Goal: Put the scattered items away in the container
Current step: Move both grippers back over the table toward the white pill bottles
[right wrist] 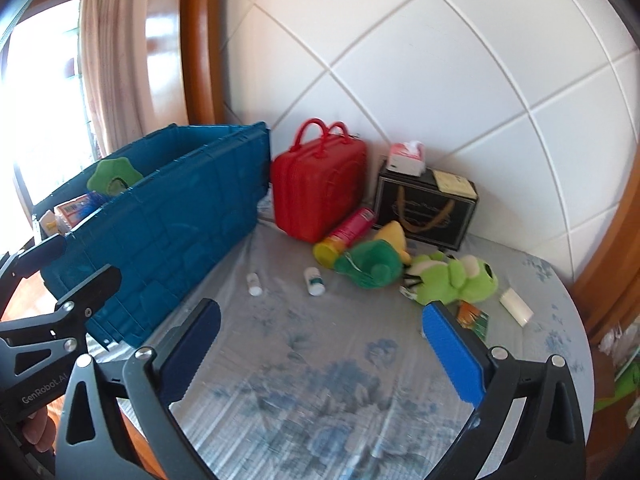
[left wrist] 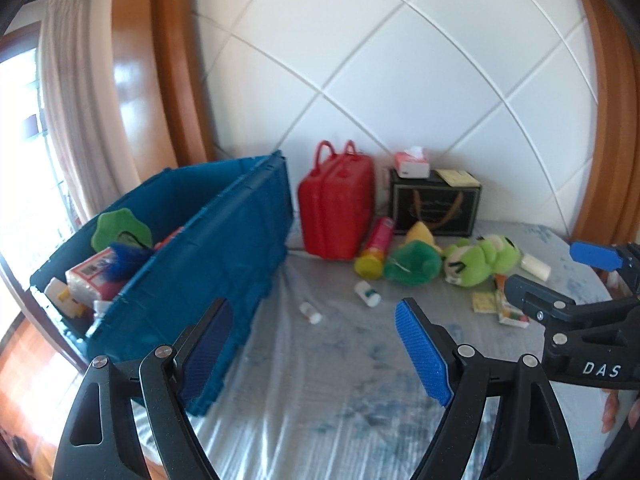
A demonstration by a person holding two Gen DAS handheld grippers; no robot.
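Note:
A blue plastic crate (left wrist: 224, 248) (right wrist: 168, 224) stands at the left on the bed and holds several items, a green plush among them. Scattered on the sheet are two small white bottles (left wrist: 311, 313) (left wrist: 368, 292), a pink tube with a yellow cap (left wrist: 376, 246), a dark green plush (left wrist: 412, 262), a light green frog plush (left wrist: 480, 260) (right wrist: 456, 278), a white stick (right wrist: 517, 306) and small packets (left wrist: 512, 314). My left gripper (left wrist: 316, 354) is open and empty above the sheet beside the crate. My right gripper (right wrist: 320, 350) is open and empty, short of the plush toys.
A red case (left wrist: 336, 204) (right wrist: 318, 188), and a black box (left wrist: 436, 204) with a tissue pack (left wrist: 412, 164) on top, stand against the white padded headboard. The flowered sheet (right wrist: 320, 400) lies below both grippers. A curtain and window are at the left.

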